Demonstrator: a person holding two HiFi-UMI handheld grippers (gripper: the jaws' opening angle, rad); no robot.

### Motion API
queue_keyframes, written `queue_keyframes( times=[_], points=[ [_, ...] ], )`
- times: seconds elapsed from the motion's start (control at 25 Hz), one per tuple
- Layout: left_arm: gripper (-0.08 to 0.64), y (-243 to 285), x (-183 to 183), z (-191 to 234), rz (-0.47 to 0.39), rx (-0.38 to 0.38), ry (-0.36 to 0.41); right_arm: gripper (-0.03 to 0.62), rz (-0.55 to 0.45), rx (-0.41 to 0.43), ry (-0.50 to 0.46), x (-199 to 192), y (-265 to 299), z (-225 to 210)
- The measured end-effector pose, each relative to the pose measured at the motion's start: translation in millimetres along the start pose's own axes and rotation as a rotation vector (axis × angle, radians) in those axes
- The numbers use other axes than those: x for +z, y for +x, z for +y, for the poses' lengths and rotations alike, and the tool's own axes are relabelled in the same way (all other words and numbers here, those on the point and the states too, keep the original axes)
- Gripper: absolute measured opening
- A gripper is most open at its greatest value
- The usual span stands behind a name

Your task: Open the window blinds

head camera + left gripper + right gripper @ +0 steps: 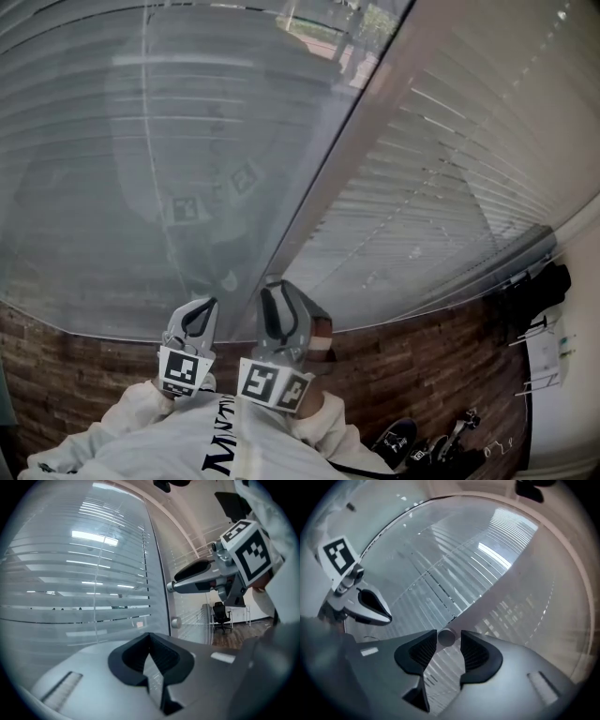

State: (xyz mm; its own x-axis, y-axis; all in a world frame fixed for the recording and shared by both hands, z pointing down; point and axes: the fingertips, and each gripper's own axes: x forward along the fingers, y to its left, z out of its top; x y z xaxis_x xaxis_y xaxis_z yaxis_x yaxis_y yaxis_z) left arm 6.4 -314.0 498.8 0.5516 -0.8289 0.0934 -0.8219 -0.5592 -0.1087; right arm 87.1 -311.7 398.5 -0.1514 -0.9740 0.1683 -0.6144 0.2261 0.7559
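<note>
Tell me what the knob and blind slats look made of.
Knob: likely metal, grey with a soft sheen on its round face. Blind slats: thin, pale, smooth, catching glare; painted aluminium or plastic, can't tell.

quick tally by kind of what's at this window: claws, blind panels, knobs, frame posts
claws: 2, left claw, right claw
blind panels: 2, left panel, right panel
knobs: 2, held knob in the right claw, free knob below it
frame posts: 1, frame post
total: 7
</note>
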Motion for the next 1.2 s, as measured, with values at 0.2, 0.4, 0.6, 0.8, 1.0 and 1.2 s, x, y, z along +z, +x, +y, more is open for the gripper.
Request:
queue_keyframes(
  times=[0.2, 0.4, 0.6, 0.8, 1.0, 1.2],
  points=[
    [0.000, 1, 1, 0, -0.004, 0.001, -0.003, 0.163, 0.054, -0.006, -0.202, -4, 7, 7],
    [0.000, -1, 5, 1, -0.006, 0.001, -0.005, 0.162, 0.062, -0.076, -0.359, 3, 8, 3],
    [0.000, -1, 1, 2, -0.006, 0.003, -0.005, 0.129, 0.057, -0.074, -0.316, 0, 9, 9],
    [0.000, -2, 1, 4, -0.008, 0.004, -0.011, 0.127, 0.018, -0.036, -0.072, 4, 8, 6],
    [0.000, -1, 6, 3, -0.019, -0.001, -0.006, 0.127, -0.051, 0.011, 0.312, 7, 6, -4],
    [0.000, 0, 7, 3, -0.021, 0.002, -0.004, 0.127, -0.081, 0.108, 0.923, -6, 8, -11]
  ],
)
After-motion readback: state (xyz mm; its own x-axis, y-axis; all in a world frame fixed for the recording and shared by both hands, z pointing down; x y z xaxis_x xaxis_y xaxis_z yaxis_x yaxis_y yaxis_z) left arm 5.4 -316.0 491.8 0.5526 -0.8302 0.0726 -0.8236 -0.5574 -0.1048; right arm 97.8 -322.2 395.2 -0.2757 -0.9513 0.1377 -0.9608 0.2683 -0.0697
